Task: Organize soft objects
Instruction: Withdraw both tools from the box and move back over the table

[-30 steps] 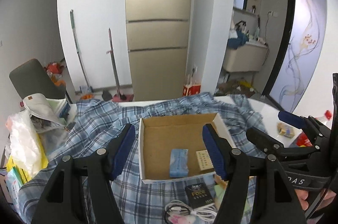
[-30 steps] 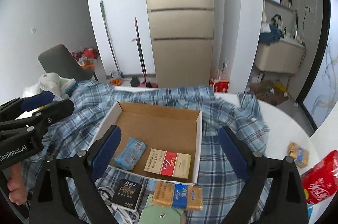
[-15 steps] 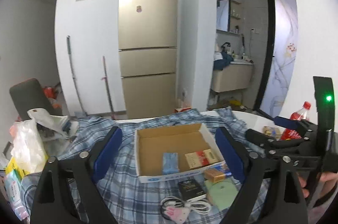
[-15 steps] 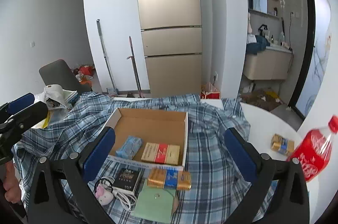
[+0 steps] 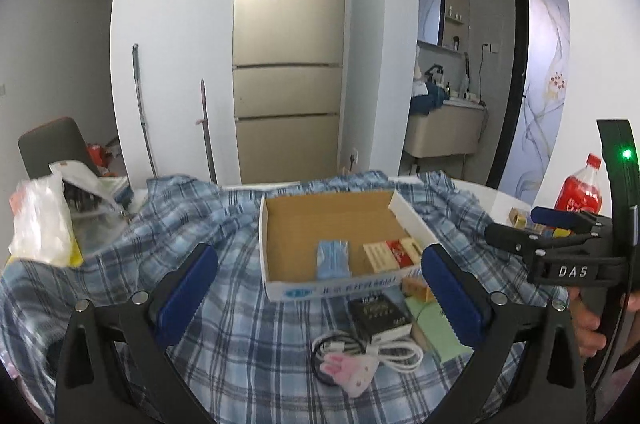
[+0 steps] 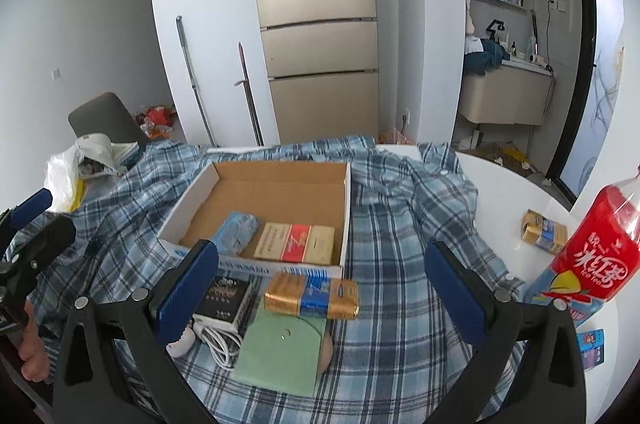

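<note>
From my right wrist view, the green pouch (image 6: 280,356) hides most of something tan beneath it, and the white cable (image 6: 216,342) vanishes behind my finger (image 6: 186,290). My left gripper (image 5: 320,298) has just been opening and stands wide, nothing between; my right gripper (image 6: 320,294) is spread wide too, empty. The plaid shirt (image 5: 224,304) covers the table (image 6: 508,192), the cardboard box (image 5: 332,288) resting on it at twelve o'clock.
</note>
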Available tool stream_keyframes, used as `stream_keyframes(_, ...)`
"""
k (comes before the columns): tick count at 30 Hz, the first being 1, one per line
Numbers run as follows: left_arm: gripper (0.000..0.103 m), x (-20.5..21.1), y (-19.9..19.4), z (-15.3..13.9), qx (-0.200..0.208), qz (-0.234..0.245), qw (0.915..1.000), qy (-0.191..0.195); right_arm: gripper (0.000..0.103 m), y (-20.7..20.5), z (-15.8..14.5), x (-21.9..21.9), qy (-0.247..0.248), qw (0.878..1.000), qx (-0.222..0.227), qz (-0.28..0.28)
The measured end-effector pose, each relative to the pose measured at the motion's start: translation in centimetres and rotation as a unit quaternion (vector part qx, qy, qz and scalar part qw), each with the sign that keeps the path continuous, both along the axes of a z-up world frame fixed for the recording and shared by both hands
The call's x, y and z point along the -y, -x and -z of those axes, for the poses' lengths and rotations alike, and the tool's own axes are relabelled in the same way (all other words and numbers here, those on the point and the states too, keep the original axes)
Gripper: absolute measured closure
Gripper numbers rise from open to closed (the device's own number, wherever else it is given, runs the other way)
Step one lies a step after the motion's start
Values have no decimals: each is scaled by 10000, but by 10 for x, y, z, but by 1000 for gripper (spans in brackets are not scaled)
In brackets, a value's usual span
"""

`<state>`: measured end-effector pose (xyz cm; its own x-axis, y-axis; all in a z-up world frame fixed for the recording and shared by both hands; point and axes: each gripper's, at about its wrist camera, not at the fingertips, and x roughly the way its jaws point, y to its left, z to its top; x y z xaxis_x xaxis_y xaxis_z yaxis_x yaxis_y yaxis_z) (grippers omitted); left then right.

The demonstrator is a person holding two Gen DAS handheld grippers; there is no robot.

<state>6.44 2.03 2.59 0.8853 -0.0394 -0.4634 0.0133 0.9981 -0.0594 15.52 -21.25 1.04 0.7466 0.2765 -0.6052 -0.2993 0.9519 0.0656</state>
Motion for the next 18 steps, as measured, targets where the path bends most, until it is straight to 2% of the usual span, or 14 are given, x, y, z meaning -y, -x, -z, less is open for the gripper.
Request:
stream_keyframes(5,0,-2,-6,17,-221,5,9996,171,0,-4,15,-2,67,9996,-260,0)
stream_keyframes(10,0,-3,-3,21,-153,-44,9997,167,0,-9,27,-5,160,9975,-685,99)
stream_keyframes(14,0,-7,-2,25,-89,-218,9995,204,0,-14,36,-6,46,9946,-1027,141)
stream_keyframes(18,0,-10,-7,36,-132,-310,9992,234,0,-14,41,-11,97,9925,-1207,143)
